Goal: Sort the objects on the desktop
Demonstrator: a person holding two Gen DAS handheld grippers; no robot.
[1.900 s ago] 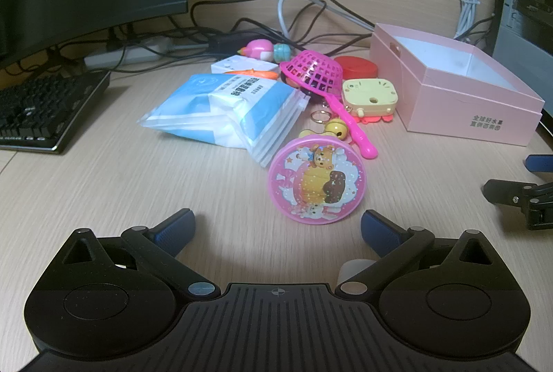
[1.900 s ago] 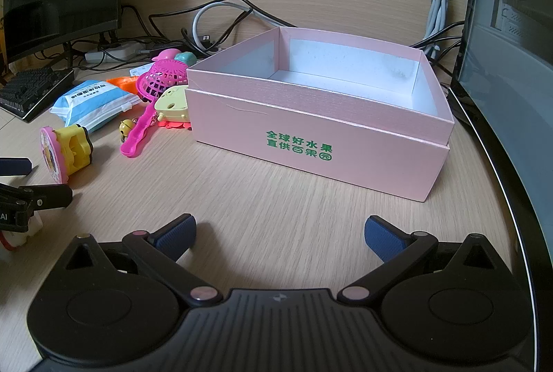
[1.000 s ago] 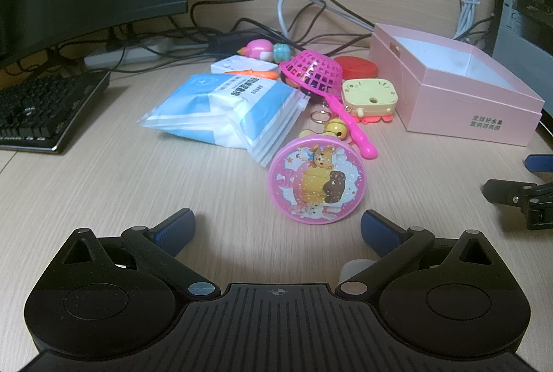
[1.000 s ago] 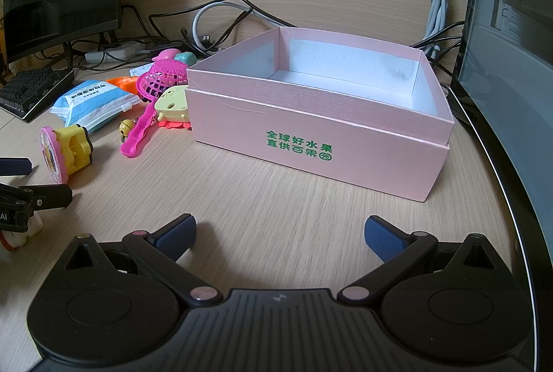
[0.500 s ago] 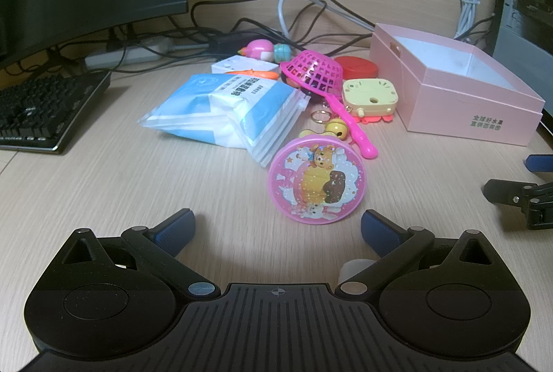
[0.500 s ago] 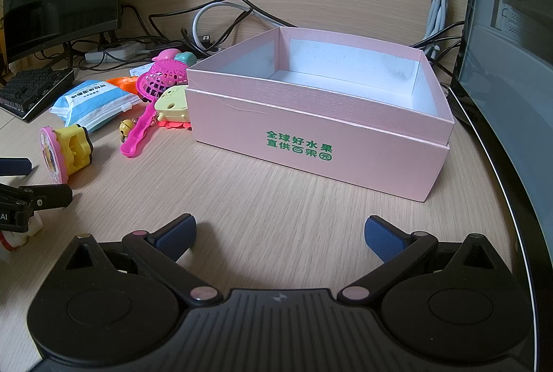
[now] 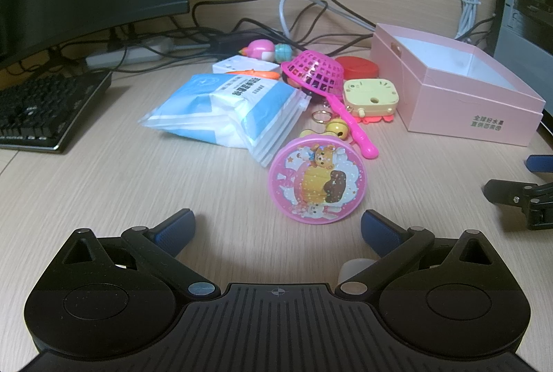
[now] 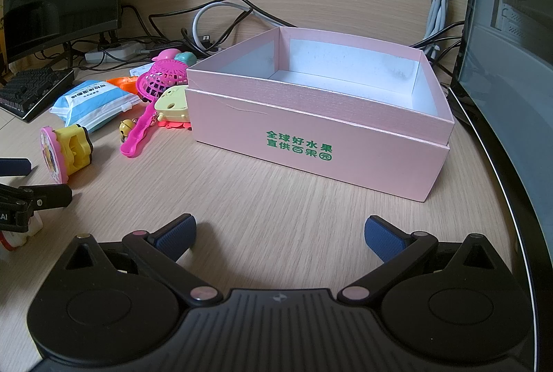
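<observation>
Nothing has shifted over the last two seconds: both grippers sit where they were, and the clutter on the wooden desk (image 7: 103,185) is unmoved. The left gripper (image 7: 278,226) rests low over the desk with its blue-padded fingers spread wide and empty, a round pink toy (image 7: 318,180) standing on edge just ahead of them, its cartoon-bear face turned toward the camera. From the right wrist view the same toy (image 8: 64,152) shows its yellow body pointing away from the left gripper, toward the pile. Behind it lies a blue-and-white tissue pack (image 7: 228,102), long axis running left to right, and beside that a pink plastic strainer (image 7: 316,73), bowl upturned, its handle reaching toward the camera and slightly right. A yellow toy (image 7: 371,97) sits touching the strainer handle's far side, near the open pink box (image 8: 242,116), which stands empty at the desk's right. The right gripper (image 8: 280,235) rests in front of that box, fingers likewise apart, holding nothing. A keyboard (image 7: 38,109) lies at far left.
</observation>
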